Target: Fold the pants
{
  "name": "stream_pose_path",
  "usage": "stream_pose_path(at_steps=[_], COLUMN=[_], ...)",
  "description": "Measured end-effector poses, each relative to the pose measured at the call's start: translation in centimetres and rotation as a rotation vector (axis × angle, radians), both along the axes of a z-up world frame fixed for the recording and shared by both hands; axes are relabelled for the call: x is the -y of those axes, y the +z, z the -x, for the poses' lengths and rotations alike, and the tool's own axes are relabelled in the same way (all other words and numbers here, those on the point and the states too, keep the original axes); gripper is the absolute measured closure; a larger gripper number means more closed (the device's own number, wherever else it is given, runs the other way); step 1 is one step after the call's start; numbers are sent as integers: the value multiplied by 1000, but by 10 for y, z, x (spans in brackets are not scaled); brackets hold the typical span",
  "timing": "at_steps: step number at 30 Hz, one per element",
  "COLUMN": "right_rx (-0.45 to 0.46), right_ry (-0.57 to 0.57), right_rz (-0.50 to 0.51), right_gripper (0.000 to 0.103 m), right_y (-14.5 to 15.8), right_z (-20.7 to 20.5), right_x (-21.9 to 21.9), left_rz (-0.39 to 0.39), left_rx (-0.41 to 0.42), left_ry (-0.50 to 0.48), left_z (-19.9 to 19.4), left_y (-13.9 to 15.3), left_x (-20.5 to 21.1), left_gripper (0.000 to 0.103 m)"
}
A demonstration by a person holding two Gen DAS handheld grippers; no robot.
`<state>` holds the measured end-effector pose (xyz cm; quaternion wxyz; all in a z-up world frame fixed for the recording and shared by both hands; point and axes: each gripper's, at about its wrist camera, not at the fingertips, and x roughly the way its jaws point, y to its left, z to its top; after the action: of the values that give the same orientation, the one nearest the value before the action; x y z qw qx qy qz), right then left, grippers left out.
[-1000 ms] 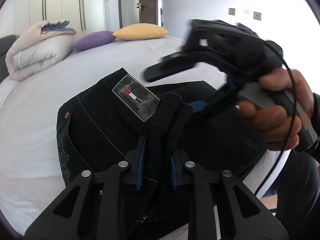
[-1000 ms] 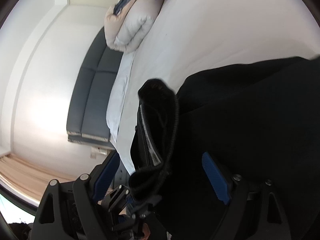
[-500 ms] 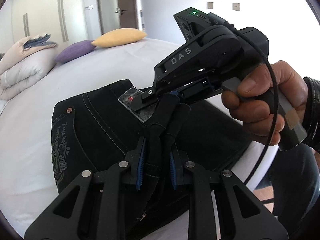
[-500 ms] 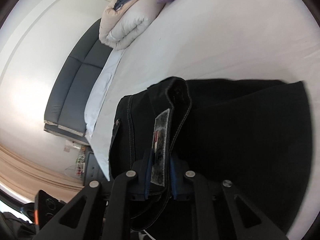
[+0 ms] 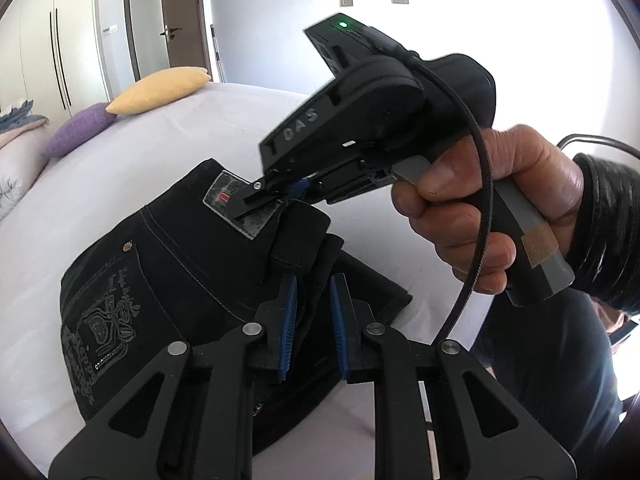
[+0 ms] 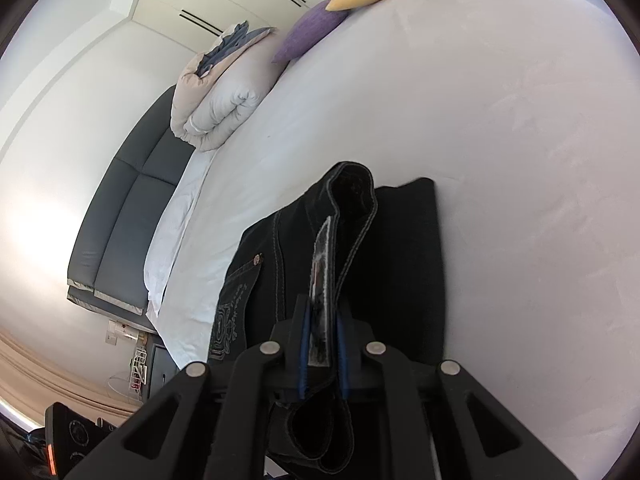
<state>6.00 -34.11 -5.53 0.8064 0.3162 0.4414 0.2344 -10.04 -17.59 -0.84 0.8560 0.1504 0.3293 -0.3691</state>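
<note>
Black jeans (image 5: 168,280) lie folded on the white bed (image 5: 200,128), back pocket and grey label patch (image 5: 224,196) facing up. My left gripper (image 5: 314,280) is closing further on a raised fold of the waistband, and dark cloth fills the gap between its blue pads. A hand (image 5: 480,208) holds my right gripper (image 5: 272,196), which bites the waistband at the patch. In the right wrist view, my right gripper (image 6: 323,312) pinches the waistband edge-on with the label patch (image 6: 322,248) between its pads, still tightening. The jeans (image 6: 400,260) hang off the two grips, partly lifted.
A yellow pillow (image 5: 160,88) and a purple pillow (image 5: 80,136) lie at the far end of the bed. A rolled duvet (image 6: 216,112) sits at the bed's side above a grey sofa (image 6: 124,216). The person's leg (image 5: 560,360) stands at the near right edge.
My right gripper came in open, closed on the waistband at the label patch and drew it up. Both grippers moved across the bed with the waistband, bunching the jeans closer.
</note>
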Motion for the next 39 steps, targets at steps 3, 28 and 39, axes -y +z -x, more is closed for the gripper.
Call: stream_pose_path(at_steps=[3, 28, 39], right_rx=[-4, -33, -34], right_ry=[-18, -115, -251], right_rz=[-24, -127, -85], right_gripper=[91, 91, 67], right_y=[-5, -45, -8], right_z=[5, 25, 49], right_x=[5, 27, 52], left_rz=[16, 250, 215], left_rx=[-14, -227, -272], left_ry=[-2, 245, 327], left_z=[-2, -74, -146], left_y=[3, 25, 11], left_x=[-3, -107, -142], left_gripper=[86, 86, 86])
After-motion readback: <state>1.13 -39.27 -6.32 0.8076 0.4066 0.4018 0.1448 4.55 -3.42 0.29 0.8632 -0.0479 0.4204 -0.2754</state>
